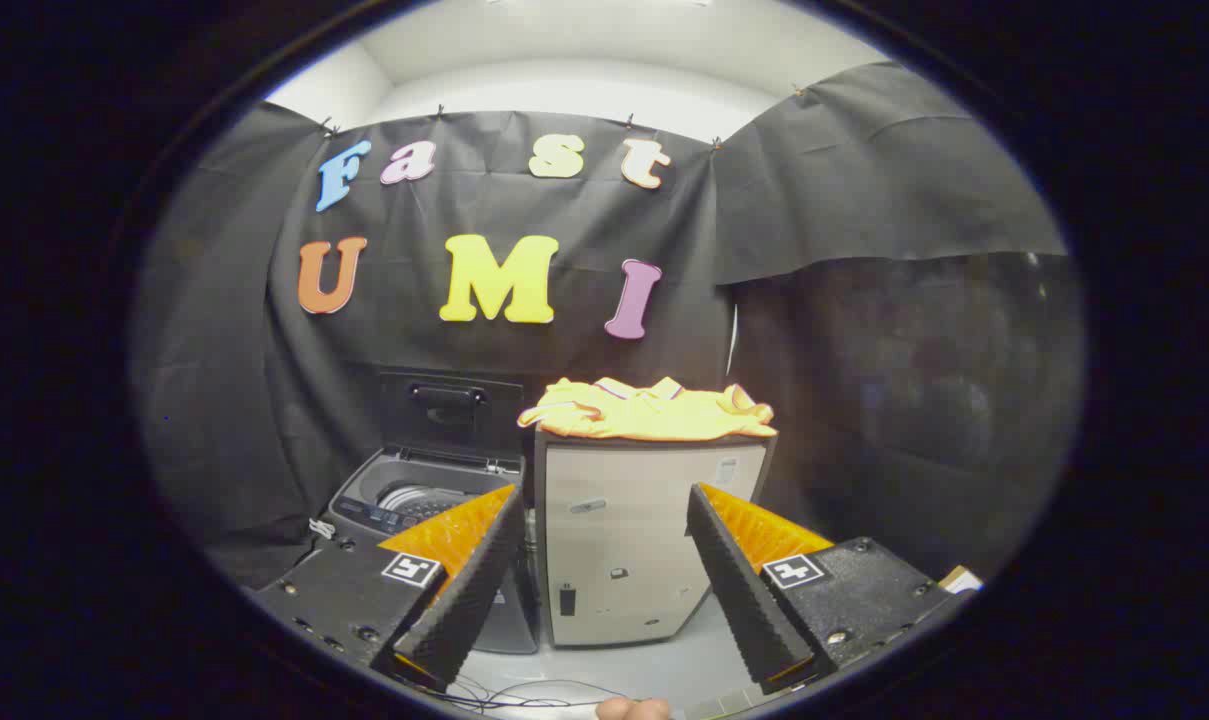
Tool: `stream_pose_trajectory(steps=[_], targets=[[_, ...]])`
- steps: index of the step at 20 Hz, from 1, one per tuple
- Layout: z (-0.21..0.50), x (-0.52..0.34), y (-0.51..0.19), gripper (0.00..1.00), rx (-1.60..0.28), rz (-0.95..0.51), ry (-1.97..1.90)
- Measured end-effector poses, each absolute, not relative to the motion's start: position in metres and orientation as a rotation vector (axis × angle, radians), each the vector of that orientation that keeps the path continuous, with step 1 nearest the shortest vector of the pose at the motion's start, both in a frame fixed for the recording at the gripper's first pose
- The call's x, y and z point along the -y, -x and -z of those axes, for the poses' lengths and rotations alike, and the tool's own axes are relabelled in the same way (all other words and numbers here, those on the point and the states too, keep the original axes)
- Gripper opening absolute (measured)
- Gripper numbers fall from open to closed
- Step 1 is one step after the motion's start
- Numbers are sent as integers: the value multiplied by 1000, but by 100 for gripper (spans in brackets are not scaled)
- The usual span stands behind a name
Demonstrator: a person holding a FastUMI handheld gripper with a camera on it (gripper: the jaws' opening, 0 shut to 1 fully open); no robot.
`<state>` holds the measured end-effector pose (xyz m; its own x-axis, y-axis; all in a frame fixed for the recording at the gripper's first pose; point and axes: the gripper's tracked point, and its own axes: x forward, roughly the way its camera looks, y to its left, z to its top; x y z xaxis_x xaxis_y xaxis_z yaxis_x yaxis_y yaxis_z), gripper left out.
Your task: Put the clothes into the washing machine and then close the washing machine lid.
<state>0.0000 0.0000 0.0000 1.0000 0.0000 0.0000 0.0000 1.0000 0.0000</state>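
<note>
- The gripper (604,560) was open, its two fingers spread wide apart with nothing between them.
- Well beyond the fingers stood a pale cabinet (644,540), seen through the gap between them, its front facing the camera.
- A heap of yellow clothes (649,410) lay crumpled on the cabinet's top, spreading across it and slightly overhanging the front edge.
- Touching or just beside the cabinet, on its left, stood a top-loading washing machine (414,500), lower than the cabinet.
- The washing machine's dark lid (449,410) was raised upright against the booth wall, leaving the drum (419,497) exposed; I could not tell whether anything lay inside the drum.
- The left finger partly covered the washing machine's front, and the right finger overlapped the cabinet's lower right corner.
- Thin cables (524,692) trailed over the pale floor (644,665) just below the fingers.
- A fingertip (632,709) of the person showed at the very bottom, beneath the gripper.
- The clothes were far from the gripper and untouched by either finger.
</note>
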Motion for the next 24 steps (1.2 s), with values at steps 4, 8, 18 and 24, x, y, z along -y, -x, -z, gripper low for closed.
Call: stream_pose_trajectory(steps=[4,8,18,24], targets=[[-3,-4,-2,100,13,-3,14],[-5,-3,-4,100,11,-3,6],[-12,5,-12,100,21,7,27],[-16,2,-14,100,26,6,30]])
